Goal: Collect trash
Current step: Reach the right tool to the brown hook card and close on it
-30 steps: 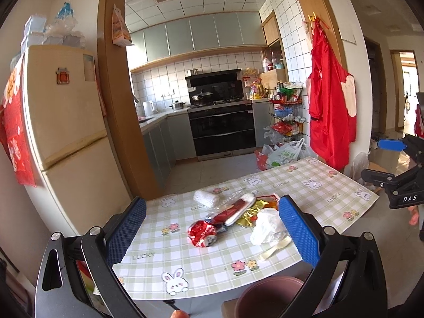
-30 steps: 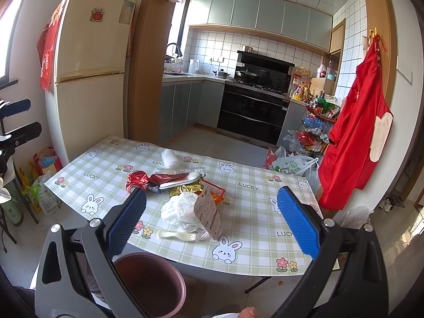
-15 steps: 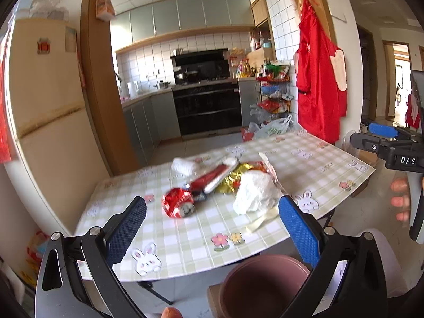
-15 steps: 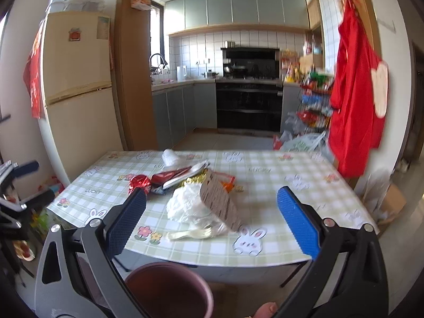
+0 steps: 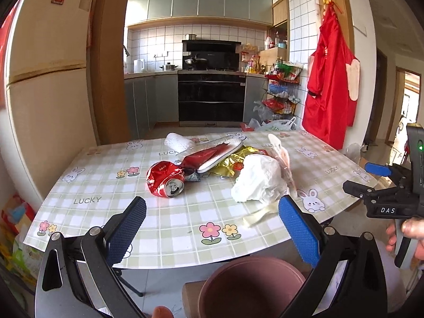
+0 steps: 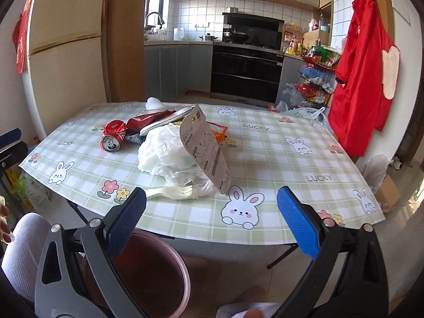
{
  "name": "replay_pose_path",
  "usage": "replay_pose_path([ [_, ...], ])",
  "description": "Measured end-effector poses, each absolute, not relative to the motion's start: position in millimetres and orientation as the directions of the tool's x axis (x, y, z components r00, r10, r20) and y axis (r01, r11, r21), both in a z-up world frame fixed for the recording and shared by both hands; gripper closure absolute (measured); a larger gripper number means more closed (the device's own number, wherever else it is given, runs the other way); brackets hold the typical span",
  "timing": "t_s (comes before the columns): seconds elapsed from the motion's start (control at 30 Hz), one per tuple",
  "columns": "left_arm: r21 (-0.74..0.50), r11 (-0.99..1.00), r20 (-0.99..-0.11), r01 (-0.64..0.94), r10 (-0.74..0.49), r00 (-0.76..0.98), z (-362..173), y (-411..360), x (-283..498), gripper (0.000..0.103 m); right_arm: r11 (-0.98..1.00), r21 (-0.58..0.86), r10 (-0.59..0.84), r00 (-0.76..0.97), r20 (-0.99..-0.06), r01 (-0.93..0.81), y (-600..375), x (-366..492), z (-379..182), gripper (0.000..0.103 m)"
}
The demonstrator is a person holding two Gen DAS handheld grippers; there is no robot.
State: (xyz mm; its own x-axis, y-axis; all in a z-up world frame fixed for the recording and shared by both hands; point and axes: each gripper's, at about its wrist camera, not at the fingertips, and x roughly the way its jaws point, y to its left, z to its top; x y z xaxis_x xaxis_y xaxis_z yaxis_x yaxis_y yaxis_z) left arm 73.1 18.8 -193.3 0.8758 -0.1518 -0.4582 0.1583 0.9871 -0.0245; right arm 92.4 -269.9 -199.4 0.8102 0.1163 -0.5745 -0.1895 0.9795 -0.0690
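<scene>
Trash lies in a heap on the checked table [image 5: 169,222]: a crushed red can [image 5: 164,180] [image 6: 112,135], a red wrapper [image 5: 209,156], gold foil [image 5: 233,159], a crumpled white bag [image 5: 259,180] [image 6: 169,153], a brown card [image 6: 204,148], a white plastic fork [image 6: 172,192] and a white wad [image 5: 176,140]. A maroon bin [image 5: 251,286] [image 6: 148,273] stands below the near table edge. My left gripper [image 5: 212,230] is open and empty at the near edge. My right gripper [image 6: 210,222] is open and empty, short of the fork.
A fridge [image 5: 47,84] stands left of the table. A red apron [image 5: 331,84] hangs on the wall at the right. A kitchen with an oven [image 5: 212,95] and a wire rack [image 5: 281,92] lies behind. The right gripper shows in the left wrist view [image 5: 381,185].
Both grippers have come closer to the table and its trash heap and have lowered a little. Both stay open. The trash has not moved.
</scene>
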Motion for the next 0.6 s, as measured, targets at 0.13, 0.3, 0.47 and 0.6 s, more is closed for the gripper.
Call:
replay_pose_path([
  [0.13, 0.024, 0.991, -0.495, 0.132, -0.103, 0.863, -200.8, 16.5, 90.6, 0.005, 0.97, -0.121, 0.104, 0.808, -0.58, -0.212, -262.5, 118.5, -215.2, 0.015],
  [0.3, -0.023, 0.996, -0.538, 0.09, -0.088, 0.839, -205.2, 19.8, 115.4, 0.005, 0.951, -0.161, 0.117, 0.79, -0.602, -0.264, -245.7, 156.5, -239.3, 0.033],
  [0.47, -0.055, 0.998, -0.584, 0.027, -0.054, 0.81, -210.9, 22.3, 139.3, 0.005, 0.939, -0.195, 0.108, 0.781, -0.616, -0.283, -233.8, 196.7, -260.1, 0.045],
  [0.6, -0.054, 0.998, -0.595, 0.029, -0.055, 0.802, -210.2, 17.7, 149.4, 0.005, 0.935, -0.21, 0.097, 0.773, -0.627, -0.287, -229.4, 223.3, -270.5, 0.046],
])
